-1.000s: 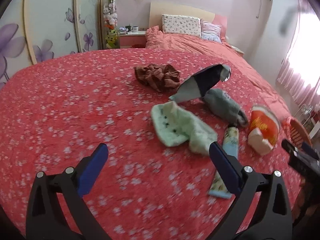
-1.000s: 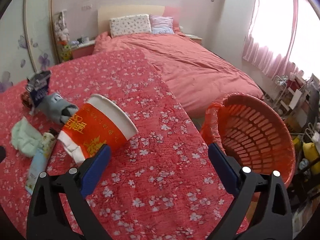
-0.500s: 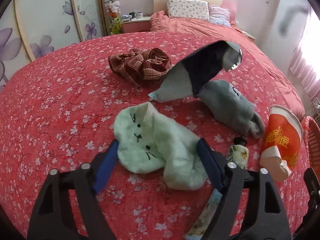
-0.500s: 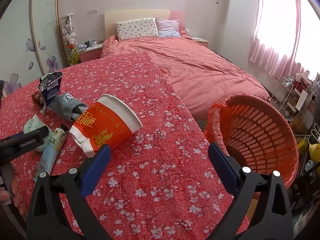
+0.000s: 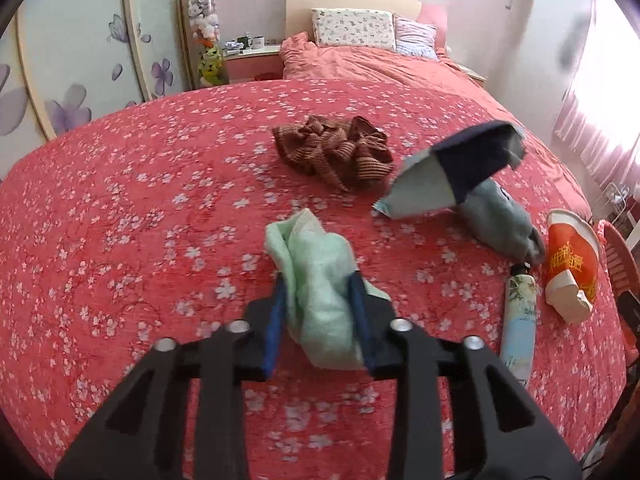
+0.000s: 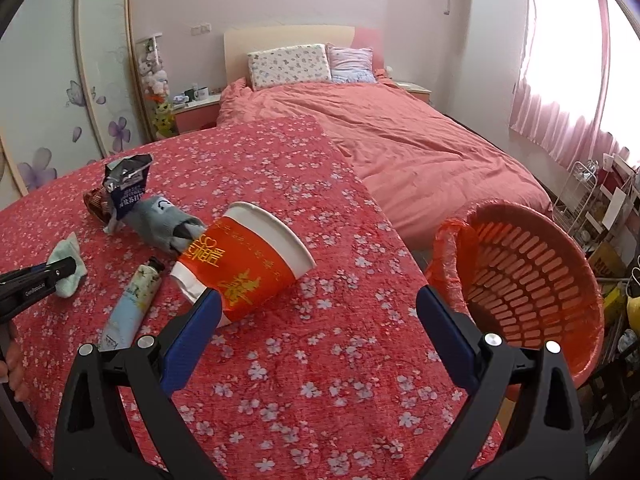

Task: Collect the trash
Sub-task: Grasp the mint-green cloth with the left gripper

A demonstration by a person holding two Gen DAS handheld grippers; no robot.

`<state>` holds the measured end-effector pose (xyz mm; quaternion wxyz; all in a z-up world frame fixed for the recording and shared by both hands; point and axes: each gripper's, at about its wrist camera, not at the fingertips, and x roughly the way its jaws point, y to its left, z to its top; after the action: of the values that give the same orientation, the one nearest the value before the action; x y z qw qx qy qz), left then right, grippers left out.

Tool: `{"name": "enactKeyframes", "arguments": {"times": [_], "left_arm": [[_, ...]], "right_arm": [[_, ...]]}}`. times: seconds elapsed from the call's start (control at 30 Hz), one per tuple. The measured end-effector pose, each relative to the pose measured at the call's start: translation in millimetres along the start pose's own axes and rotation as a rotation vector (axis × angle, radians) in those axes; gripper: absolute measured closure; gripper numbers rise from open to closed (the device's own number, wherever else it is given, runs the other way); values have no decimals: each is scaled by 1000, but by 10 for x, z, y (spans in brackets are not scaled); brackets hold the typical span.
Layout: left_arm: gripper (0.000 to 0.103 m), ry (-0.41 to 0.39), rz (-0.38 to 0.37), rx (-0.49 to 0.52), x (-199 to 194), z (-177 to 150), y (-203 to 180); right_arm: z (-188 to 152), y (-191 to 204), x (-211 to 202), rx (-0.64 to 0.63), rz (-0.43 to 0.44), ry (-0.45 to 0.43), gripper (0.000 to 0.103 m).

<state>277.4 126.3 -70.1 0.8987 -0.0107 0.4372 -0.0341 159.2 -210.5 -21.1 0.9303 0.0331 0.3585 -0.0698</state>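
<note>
My left gripper [image 5: 318, 292] is shut on a pale green cloth [image 5: 320, 276] that bunches up between the blue pads, just above the red flowered bedspread [image 5: 140, 220]. The cloth also shows in the right wrist view [image 6: 68, 262]. My right gripper [image 6: 316, 312] is open and empty above the bedspread. A crushed orange paper cup [image 6: 248, 260] lies on its side just ahead of its left finger. An orange basket [image 6: 520, 280] lined with an orange bag stands to the right, off the bed edge. A hand-cream tube [image 6: 132, 304] lies left of the cup.
A dark blue snack bag [image 5: 452, 172], a grey sock [image 5: 500, 220] and a brown checked cloth [image 5: 332, 148] lie further back. A second bed with pillows [image 6: 400, 136] lies beyond. A wire rack [image 6: 592, 200] stands by the pink curtains.
My left gripper moved forward over the green cloth, shut on it and lifted it into a bunch. The right gripper stayed open and shifted slightly toward the cup.
</note>
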Motion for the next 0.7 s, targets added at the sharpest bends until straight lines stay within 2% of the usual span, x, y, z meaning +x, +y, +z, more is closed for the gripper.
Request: {"name": "enactKeyframes", "arguments": {"times": [0.2, 0.57, 0.63, 0.7], "left_arm": [[48, -9, -8, -66, 83, 23, 56], [47, -7, 20, -76, 122, 43, 25], [47, -7, 22, -74, 120, 40, 25], [47, -5, 24, -71, 129, 41, 18]], "right_arm": [[22, 81, 27, 16, 31, 10, 6], [-35, 298, 182, -12, 72, 107, 6], [-68, 320, 178, -40, 42, 110, 7], [-75, 310, 204, -66, -28, 105, 12]]}}
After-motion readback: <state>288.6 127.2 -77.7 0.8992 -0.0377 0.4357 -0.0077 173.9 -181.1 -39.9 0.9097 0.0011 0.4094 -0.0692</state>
